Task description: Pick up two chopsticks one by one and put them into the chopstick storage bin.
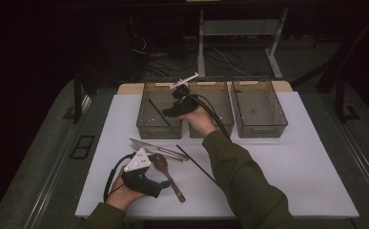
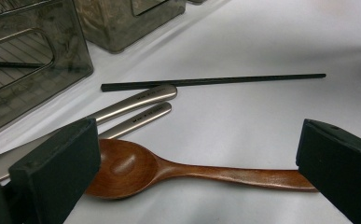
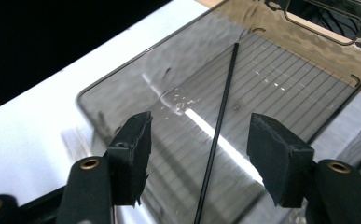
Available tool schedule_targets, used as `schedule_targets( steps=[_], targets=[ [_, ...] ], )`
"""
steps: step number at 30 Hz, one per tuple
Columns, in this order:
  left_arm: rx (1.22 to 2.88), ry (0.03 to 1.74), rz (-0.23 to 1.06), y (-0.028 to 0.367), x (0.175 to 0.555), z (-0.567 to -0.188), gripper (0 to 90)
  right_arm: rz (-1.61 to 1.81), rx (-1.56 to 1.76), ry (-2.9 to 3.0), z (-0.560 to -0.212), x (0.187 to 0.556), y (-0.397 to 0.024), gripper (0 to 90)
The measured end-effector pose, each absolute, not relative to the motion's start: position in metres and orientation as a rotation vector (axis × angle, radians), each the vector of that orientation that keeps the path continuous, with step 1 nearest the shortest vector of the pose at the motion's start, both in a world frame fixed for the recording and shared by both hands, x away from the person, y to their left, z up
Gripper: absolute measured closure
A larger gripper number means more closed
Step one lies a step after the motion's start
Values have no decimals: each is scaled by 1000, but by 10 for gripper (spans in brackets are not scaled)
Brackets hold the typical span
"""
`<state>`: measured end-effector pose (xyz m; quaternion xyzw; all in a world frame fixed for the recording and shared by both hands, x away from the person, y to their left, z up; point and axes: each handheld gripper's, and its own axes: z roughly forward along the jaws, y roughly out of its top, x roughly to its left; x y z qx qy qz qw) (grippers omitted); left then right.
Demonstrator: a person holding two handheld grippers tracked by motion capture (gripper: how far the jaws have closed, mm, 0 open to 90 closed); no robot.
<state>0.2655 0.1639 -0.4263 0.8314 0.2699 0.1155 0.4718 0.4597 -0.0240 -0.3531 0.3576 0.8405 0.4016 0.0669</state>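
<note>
My right gripper [image 1: 170, 112] [image 3: 199, 135] hovers over the left smoky plastic bin [image 1: 146, 125] [image 3: 122, 84], jaws open. A black chopstick [image 1: 157, 110] [image 3: 220, 126] lies slanted on that bin's ribbed floor, below the gap between the pads and untouched. My left gripper [image 1: 165, 183] [image 2: 197, 140] rests near the table's front left, open wide. A wooden spoon [image 1: 170, 179] [image 2: 169, 168] lies on the white mat between its jaws, not gripped. Just past the spoon lie a second black chopstick [image 1: 196, 164] [image 2: 215, 81] and some metal cutlery [image 1: 158, 149] [image 2: 141, 100].
Two more smoky bins, a middle one [image 1: 220, 126] and a right one [image 1: 261, 129], stand in a row beside the left one at the back of the mat. Table legs and cables show on the dark floor beyond.
</note>
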Motion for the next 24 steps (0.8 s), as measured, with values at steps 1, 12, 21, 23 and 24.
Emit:
schedule_targets(
  steps=[1,12,21,23,24],
  targets=[
    [2037,658,284,164,266,-426,0,1226,1069,2538,-352,457,-28,391],
    [2044,663,283,163,266,-428,0,1296,998,2556,-349,427,-69,370],
    [2054,667,281,163,267,-428,0,1303,935,2575,-356,396,-104,369],
    [2055,667,280,163,267,-428,0,1306,945,2578,-360,390,-112,369],
    [2053,668,279,163,267,-429,0,1313,947,2580,-361,387,-116,369]
  ],
)
